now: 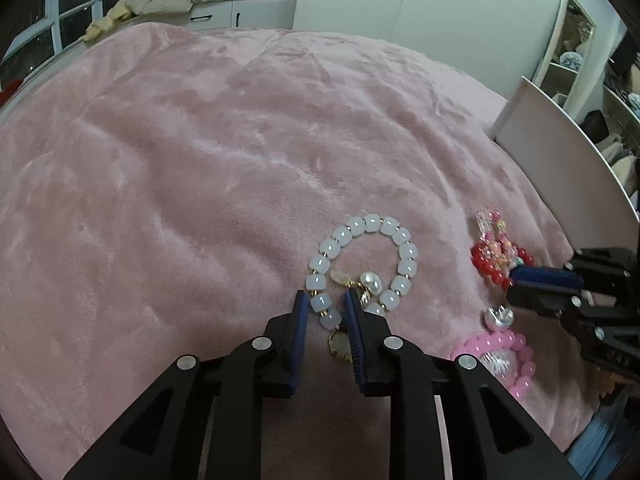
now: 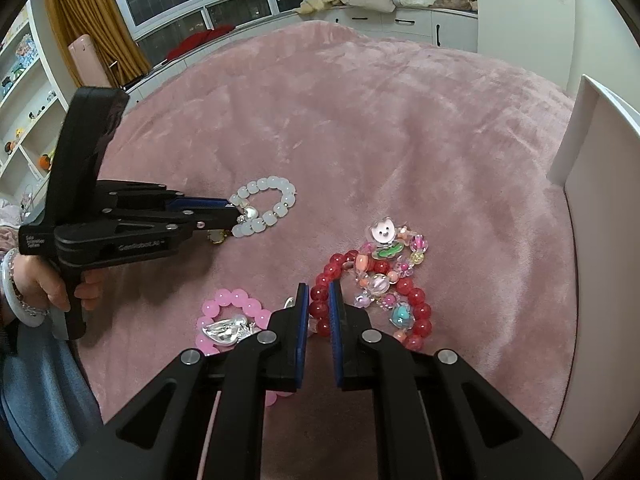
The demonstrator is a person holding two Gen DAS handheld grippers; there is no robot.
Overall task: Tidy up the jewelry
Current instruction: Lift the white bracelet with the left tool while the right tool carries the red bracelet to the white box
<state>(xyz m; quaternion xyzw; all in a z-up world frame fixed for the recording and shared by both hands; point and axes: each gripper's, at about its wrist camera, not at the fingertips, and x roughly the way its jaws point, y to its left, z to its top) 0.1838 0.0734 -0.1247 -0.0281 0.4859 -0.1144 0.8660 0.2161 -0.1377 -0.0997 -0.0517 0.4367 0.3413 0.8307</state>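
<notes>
A white bead bracelet [image 1: 396, 240] with a pearl and gold charms lies on the pink blanket; it also shows in the right wrist view [image 2: 276, 192]. My left gripper [image 1: 326, 300] is shut on its near beads. A red bead bracelet [image 2: 416, 300] lies tangled with a colourful charm bracelet [image 2: 384, 236]. My right gripper [image 2: 319, 290] is shut on the red beads at their left side. A pink bead bracelet [image 2: 236, 300] with a silver charm lies to the left of it.
A pink plush blanket [image 2: 360, 120] covers the bed. A white open box [image 2: 592, 152] stands at the right edge. Windows, shelves and a cabinet with clothes stand far behind.
</notes>
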